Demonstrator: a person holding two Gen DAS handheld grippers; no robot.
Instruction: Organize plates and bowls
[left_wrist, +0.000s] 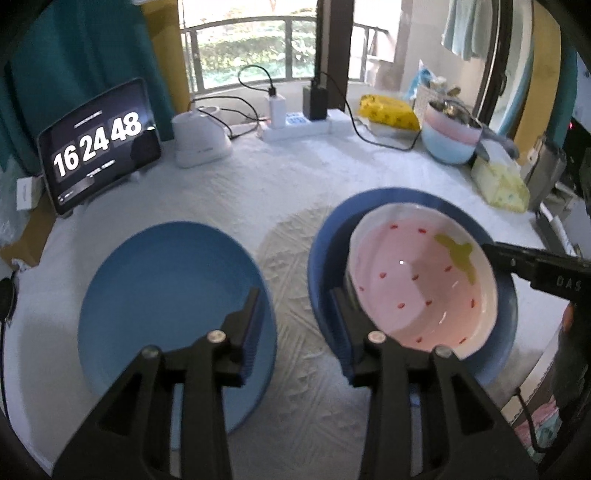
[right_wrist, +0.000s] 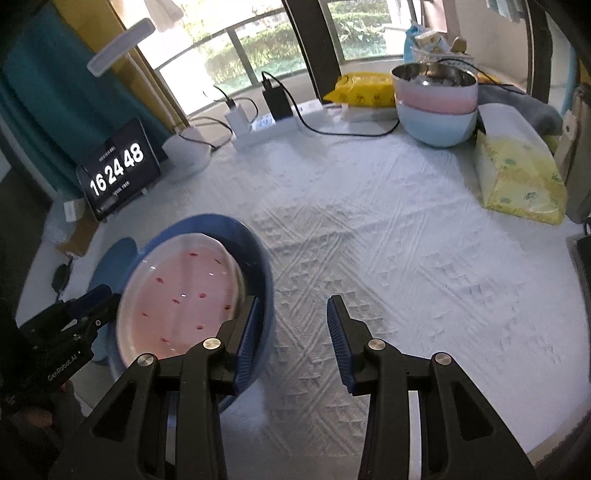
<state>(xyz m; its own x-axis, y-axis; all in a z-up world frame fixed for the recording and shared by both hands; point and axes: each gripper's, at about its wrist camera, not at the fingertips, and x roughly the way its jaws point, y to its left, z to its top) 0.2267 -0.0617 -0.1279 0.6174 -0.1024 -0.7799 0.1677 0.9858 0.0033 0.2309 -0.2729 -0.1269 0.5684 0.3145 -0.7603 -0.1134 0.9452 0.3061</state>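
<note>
A pink strawberry-pattern bowl (left_wrist: 421, 284) sits tilted inside a dark blue bowl (left_wrist: 325, 254) on the white tablecloth. A light blue plate (left_wrist: 166, 288) lies to its left. My left gripper (left_wrist: 295, 321) is open, one finger over the plate, the other at the blue bowl's left rim. My right gripper (right_wrist: 293, 332) is open and empty; its left finger is beside the blue bowl (right_wrist: 258, 258) holding the pink bowl (right_wrist: 181, 295). The right gripper's tip (left_wrist: 517, 258) shows at the bowls' right edge in the left wrist view. The left gripper (right_wrist: 85, 314) shows at the pink bowl's left in the right wrist view.
A tablet clock (left_wrist: 99, 144) stands back left beside a white device (left_wrist: 199, 140). A power strip with chargers (left_wrist: 295, 122) lies at the back. Stacked pink and blue bowls (right_wrist: 436, 107), a yellow packet (right_wrist: 365, 90) and a tissue pack (right_wrist: 517, 177) sit at the right.
</note>
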